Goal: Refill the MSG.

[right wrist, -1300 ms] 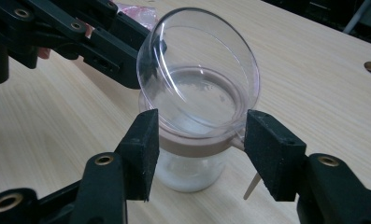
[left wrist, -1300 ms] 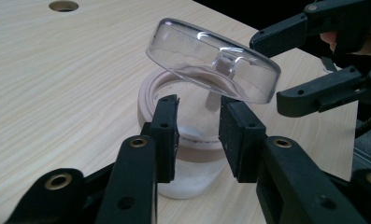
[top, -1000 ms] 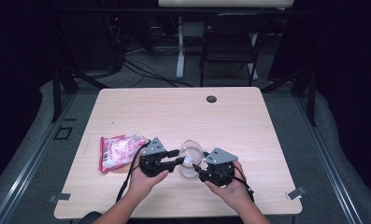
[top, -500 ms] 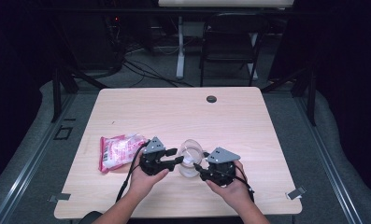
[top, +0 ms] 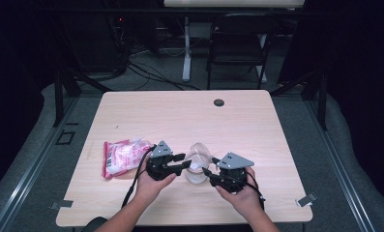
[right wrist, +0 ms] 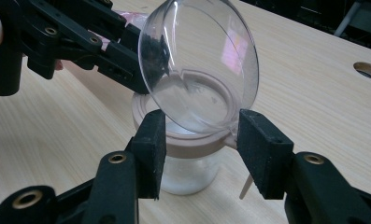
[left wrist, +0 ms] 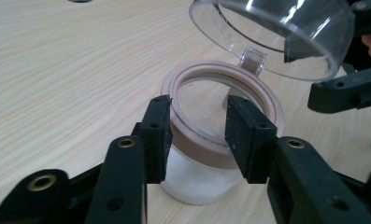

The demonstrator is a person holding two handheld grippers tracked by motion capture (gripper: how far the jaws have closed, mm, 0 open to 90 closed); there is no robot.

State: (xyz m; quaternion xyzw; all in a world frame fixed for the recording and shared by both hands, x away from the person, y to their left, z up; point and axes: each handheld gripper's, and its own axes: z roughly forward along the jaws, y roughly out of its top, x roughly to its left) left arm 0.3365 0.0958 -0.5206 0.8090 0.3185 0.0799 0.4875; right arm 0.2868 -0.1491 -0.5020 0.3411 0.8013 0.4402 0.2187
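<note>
Item: clear jar [left wrist: 206, 154] with a tan collar ring [left wrist: 267, 105] and a hinged transparent dome lid [left wrist: 276, 32], standing on the table [top: 257, 125] near its front edge, between both tools. White contents are lying in the jar's bottom. The lid is standing tilted open on its hinge.

Left hand-held gripper [top: 181, 163]: jaws are sitting part open, having just been closing, straddling the jar's collar; whether the pads are pressing cannot be told.

Right hand-held gripper [top: 210, 175]: jaws are standing wide, having just been closing a little, flanking the collar and lid base; contact cannot be told.

Also present: pink-and-white packet [top: 124, 155], lying left of the left hand [top: 151, 186].
</note>
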